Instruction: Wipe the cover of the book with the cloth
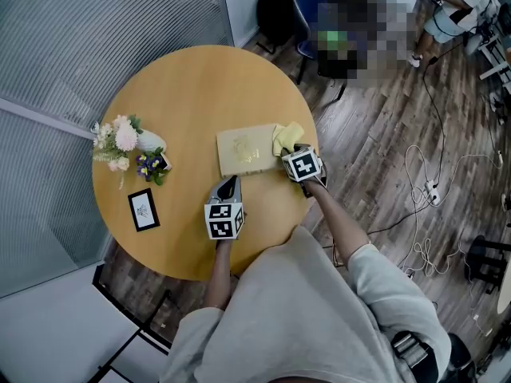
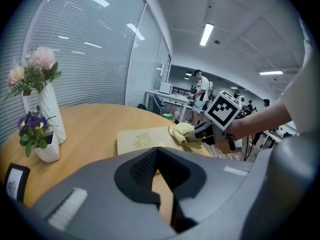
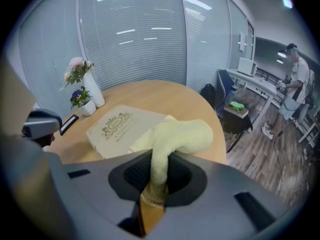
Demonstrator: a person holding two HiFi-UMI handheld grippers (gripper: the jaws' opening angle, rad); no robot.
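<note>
Round wooden table (image 1: 184, 78) seen from above, with the book (image 1: 246, 150) as reference. The book lies flat and closed on the table, its pale beige cover with a gilt crest facing up, close to the table edge on the person's right.

The cloth (image 1: 287, 136), pale yellow, lies bunched over the book's right-hand edge, partly on the cover and partly on the table beside it. The right gripper (image 1: 294, 148) stands at the book's right edge, just beside the near-right corner. In the right gripper view, its jaws are pinched on a fold of the cloth, and the rest bulges up and forward over the book's corner.

The left gripper (image 1: 230, 182) hovers over bare tabletop on the near side of the book, pointing toward it and clear of its near-left corner. In the left gripper view, its jaws are drawn together to a narrow slit with nothing between them.

Well to the left of the book stand a white vase of pink and cream flowers (image 1: 144, 140) and, touching it, a small white pot of purple flowers (image 1: 150, 166). A black-framed card (image 1: 144, 209) lies flat nearer the person than these. Beyond the book's far side, off the table, are a dark chair (image 1: 279, 10) and plank flooring with cables (image 1: 423, 166).
</note>
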